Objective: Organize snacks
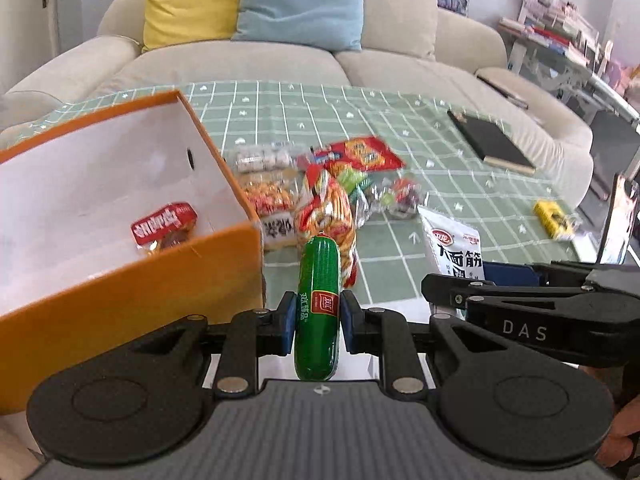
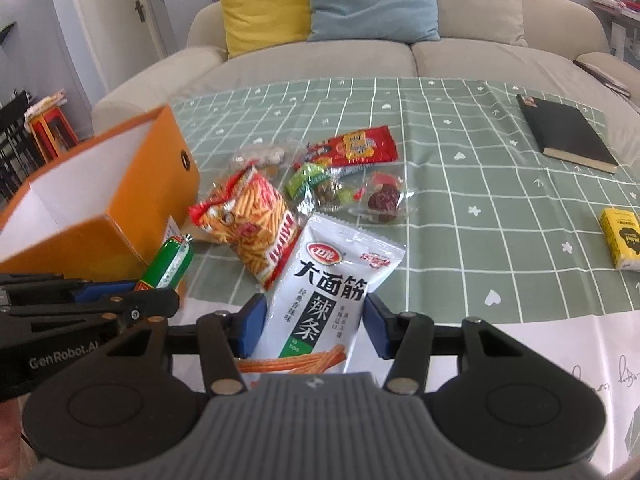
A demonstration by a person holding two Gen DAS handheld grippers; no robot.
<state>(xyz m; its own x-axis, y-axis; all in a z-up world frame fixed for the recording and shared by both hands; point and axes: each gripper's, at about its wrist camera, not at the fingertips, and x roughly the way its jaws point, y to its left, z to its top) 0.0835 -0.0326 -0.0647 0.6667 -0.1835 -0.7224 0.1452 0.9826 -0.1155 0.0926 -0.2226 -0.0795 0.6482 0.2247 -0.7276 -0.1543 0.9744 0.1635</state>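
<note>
My left gripper (image 1: 319,322) is shut on a green sausage (image 1: 319,304), held lengthwise between its blue pads (image 1: 289,322), just right of the orange box (image 1: 132,280). The same green sausage (image 2: 170,264) shows in the right wrist view beside the orange box (image 2: 120,196). Inside the box lies a red snack packet (image 1: 164,226). My right gripper (image 2: 314,324) is shut on a white spicy-strip bag (image 2: 328,292), lifted above the table. A pile of snack packets (image 1: 320,188) lies on the green checked cloth (image 1: 400,128), with an orange-red stick-snack bag (image 2: 250,220) at its front.
A black notebook (image 2: 568,134) lies at the far right of the cloth and a yellow tissue pack (image 2: 622,236) sits nearer on the right. A beige sofa (image 2: 360,60) with yellow and blue cushions stands behind the table. White paper (image 2: 560,352) covers the near edge.
</note>
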